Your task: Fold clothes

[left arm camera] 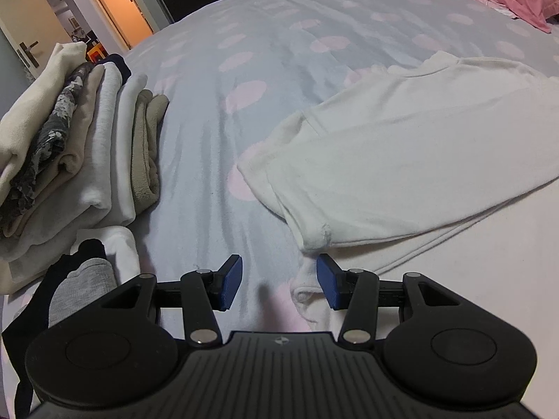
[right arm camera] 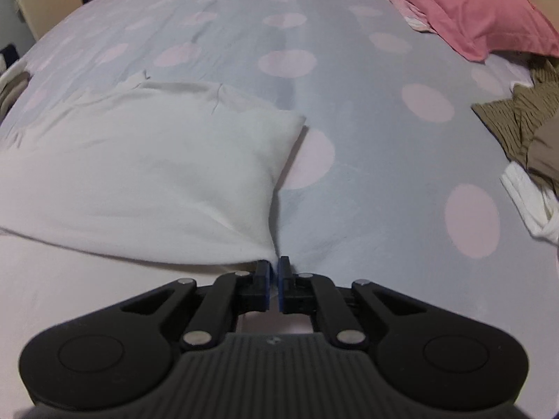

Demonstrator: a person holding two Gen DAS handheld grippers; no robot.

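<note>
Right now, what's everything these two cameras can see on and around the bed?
White garment: one, white, spread mid-bed, partly folded.
Folded stack: one pile, cream, grey, beige and floral, at the bed's left edge.
Dark and grey items: a few, black and grey, in front of the stack.
Bedspread: one, pale grey with pink dots, covering the bed.
Pillow: one, pink, at the far right.
Unfolded heap: one, olive and white, at the right edge.
Doorway: one, orange-lit, far left.
Left tongs: black with blue pads, open, at the garment's near corner.
Right tongs: black, shut on the garment's corner.
</note>
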